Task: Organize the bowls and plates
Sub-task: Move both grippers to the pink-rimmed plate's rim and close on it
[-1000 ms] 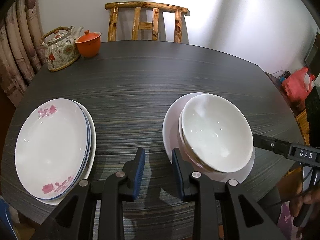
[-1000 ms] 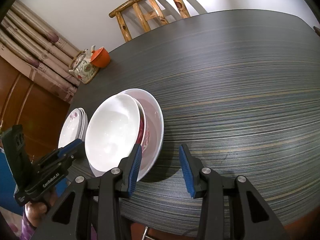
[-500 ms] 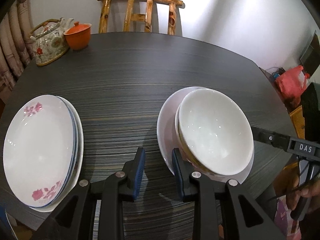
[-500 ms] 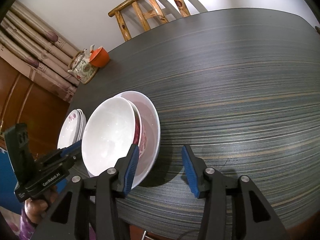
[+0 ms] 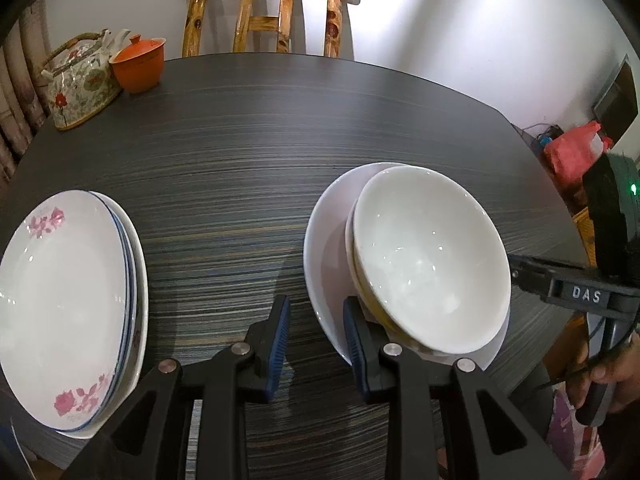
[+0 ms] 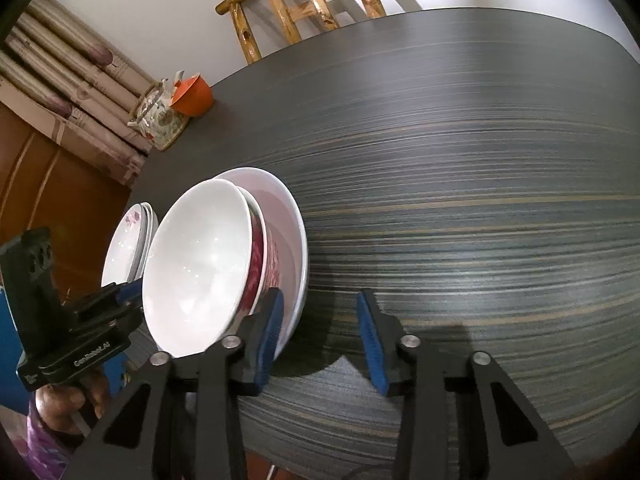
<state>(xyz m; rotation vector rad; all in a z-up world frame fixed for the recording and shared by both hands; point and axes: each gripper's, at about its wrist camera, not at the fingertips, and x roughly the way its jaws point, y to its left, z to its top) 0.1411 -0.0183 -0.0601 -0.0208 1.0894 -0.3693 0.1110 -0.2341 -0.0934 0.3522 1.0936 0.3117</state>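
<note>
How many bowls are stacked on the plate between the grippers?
2 visible: a plain white bowl on top, and a red-patterned bowl nested under it, both on the white plate. More could be hidden beneath.

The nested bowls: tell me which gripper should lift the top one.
Probably left. The left gripper stands open right at the near rim of the top bowl; the right gripper, also open, gapes over bare table beside it.

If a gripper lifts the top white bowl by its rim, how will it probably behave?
The top white bowl looks glazed and glossy, so its rim is probably slippery between pads. It seems ceramic, so likely rigid, rather heavy, and fragile if dropped. It sits tilted inside a patterned bowl on a white plate, so it may rock or slide when nudged.
</note>
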